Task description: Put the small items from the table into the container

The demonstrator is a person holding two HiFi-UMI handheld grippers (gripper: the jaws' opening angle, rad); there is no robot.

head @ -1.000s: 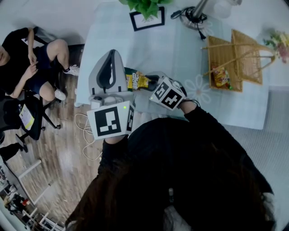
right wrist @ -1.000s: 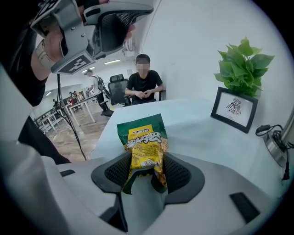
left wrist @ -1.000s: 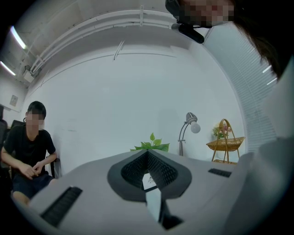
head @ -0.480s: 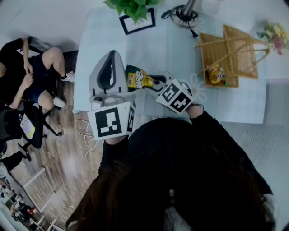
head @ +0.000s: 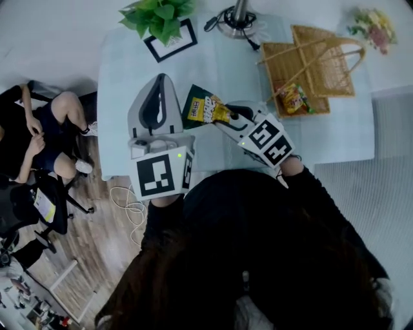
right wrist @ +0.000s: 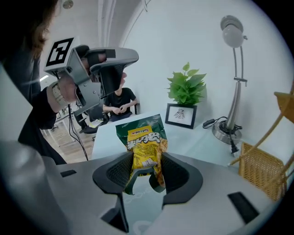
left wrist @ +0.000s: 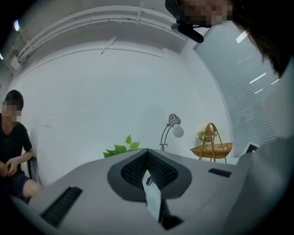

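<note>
A green and yellow snack packet (head: 201,107) hangs a little above the pale table (head: 335,136), and my right gripper (head: 227,116) is shut on its lower end. In the right gripper view the packet (right wrist: 143,137) stands upright between the dark pads of that gripper (right wrist: 146,168), which press on its two sides. The wicker basket (head: 337,76) stands at the table's far right, holding another yellow and red snack packet (head: 293,98). My left gripper (head: 161,81) hovers over the table's left edge, shut, with nothing in it; its tips (left wrist: 147,155) meet.
A potted plant (head: 157,14), a framed picture (head: 171,40) and a desk lamp base (head: 236,18) line the far edge. Flowers (head: 370,26) lie past the basket. A seated person (head: 40,126) and a chair are on the floor to the left, along with loose cables (head: 128,207).
My right gripper has lifted the snack packet off the table and carried it rightward, closer to the basket. The left gripper has shifted only slightly.
</note>
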